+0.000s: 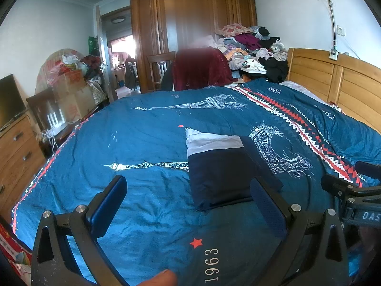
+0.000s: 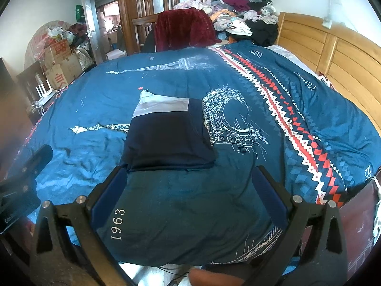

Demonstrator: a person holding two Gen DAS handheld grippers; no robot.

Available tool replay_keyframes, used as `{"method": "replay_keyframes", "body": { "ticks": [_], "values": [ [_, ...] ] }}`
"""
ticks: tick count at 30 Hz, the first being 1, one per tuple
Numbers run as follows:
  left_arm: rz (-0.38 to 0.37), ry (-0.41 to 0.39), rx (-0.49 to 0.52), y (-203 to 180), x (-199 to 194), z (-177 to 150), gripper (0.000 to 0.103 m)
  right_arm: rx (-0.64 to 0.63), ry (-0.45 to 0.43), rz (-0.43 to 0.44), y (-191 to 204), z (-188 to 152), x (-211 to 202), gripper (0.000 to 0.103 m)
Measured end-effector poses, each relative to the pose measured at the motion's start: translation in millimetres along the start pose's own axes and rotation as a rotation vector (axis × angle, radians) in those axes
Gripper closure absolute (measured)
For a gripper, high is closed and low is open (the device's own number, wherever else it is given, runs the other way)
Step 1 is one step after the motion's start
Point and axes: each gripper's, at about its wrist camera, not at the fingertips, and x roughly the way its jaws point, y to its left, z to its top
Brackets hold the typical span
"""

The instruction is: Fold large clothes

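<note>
Two fisheye views show one folded navy garment with a pale grey-white band lying flat at the centre of a blue quilt printed with white towers, a red-and-white zigzag stripe and "1963". Left wrist view: the left gripper, jaws spread wide and holding nothing, hovers at the lower edge of the frame, its right blue-padded finger overlapping the garment's lower right corner in the picture; whether they touch cannot be told. At the right edge the right gripper appears only in part, too cropped here to judge its jaws. A black screen on a wooden drawer chest at the left edge shows fully in this view only. Right wrist view: the right gripper is likewise spread and empty, both fingers just below the garment's lower hem, apart from it. The quilt's near edge and a strip of floor beneath it, at the bottom of the frame, show only here. Stacked brown cardboard boxes stand at the upper left with bags heaped on top; their contents are hidden. A heap of mixed loose clothes sits at the upper centre beside the wooden slatted headboard.
</note>
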Motion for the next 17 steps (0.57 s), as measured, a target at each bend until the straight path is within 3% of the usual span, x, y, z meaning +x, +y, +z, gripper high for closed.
{"method": "replay_keyframes", "body": {
  "ticks": [17],
  "values": [
    [0.000,-0.001,0.002,0.0,0.2,-0.3,0.000,-0.019,-0.008,0.000,1.5,0.8,-0.2,0.000]
  ]
}}
